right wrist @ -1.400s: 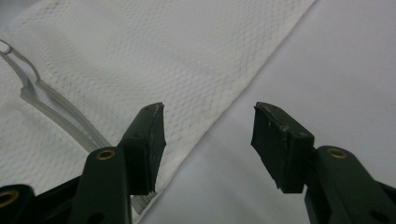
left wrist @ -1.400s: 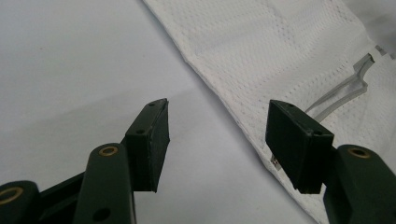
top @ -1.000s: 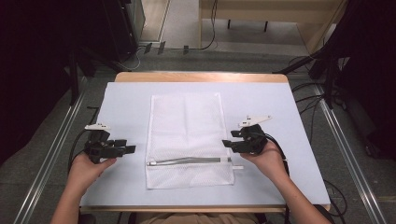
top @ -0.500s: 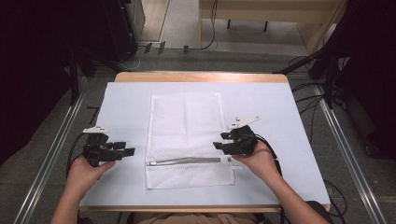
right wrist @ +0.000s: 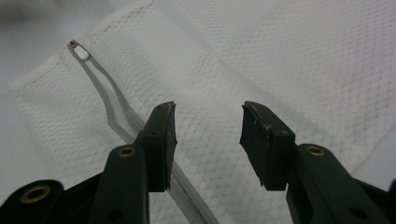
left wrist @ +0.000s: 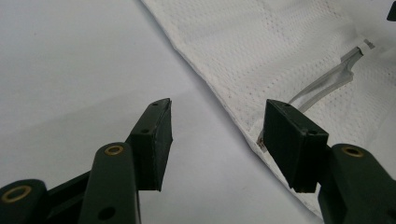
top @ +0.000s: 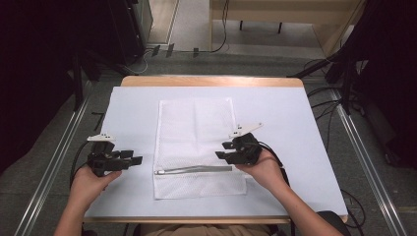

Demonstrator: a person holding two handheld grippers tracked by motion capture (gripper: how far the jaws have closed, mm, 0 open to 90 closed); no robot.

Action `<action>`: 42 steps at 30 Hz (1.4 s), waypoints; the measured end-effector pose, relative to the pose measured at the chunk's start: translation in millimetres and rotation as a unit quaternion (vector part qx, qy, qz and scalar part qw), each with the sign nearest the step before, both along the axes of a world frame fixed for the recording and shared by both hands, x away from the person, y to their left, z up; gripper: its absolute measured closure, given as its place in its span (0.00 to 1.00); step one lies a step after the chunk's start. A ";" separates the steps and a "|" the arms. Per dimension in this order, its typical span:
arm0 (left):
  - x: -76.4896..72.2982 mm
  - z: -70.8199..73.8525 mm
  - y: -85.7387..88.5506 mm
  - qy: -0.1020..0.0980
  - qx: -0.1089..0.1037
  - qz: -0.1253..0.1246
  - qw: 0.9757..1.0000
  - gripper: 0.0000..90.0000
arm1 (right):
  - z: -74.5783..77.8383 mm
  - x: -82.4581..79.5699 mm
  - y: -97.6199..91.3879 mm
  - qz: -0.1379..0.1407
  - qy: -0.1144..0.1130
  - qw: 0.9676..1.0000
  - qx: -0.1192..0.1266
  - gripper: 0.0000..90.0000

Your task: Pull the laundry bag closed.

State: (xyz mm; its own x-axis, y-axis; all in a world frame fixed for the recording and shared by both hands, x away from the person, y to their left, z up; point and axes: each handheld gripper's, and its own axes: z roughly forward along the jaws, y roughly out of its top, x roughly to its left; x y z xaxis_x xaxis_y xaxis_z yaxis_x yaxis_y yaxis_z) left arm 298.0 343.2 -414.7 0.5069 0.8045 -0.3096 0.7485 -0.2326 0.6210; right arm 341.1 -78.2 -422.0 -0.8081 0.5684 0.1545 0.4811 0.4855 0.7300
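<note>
Right claw half-wide, narrowing over mesh bag near zipper, left claw wide, both empty

The bag is white mesh with a fine grid of small holes; its zip is pale grey. The sheet over the bench is pale blue-white, the bench edge light wood. Both grippers are black with brass-coloured rivets.

We are seeing a pale sheet lying across the wooden counter, cables trailing over the grey floor beyond it.
</note>
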 end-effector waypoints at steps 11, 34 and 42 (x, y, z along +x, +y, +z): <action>-2.9 1.9 -0.8 -0.005 0.007 0.000 1.000 0.47 | 2.5 -1.8 14.6 0.015 -0.003 1.000 0.003 0.64; -6.7 0.7 0.1 -0.006 0.001 0.000 1.000 0.49 | 1.1 -6.3 58.8 0.056 0.004 0.998 -0.001 0.70; -2.5 -0.7 0.1 0.001 0.001 -0.002 1.000 0.51 | 0.8 -6.7 69.8 0.060 0.006 0.998 0.003 0.71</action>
State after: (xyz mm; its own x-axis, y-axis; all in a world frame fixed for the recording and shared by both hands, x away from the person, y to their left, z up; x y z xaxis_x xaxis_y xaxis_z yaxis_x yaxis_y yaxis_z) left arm 295.5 343.3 -415.4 0.5089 0.8036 -0.3086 0.7489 -0.2364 0.6191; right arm 334.4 -8.4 -421.2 -0.8687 0.4661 0.1679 0.4284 0.5364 0.7271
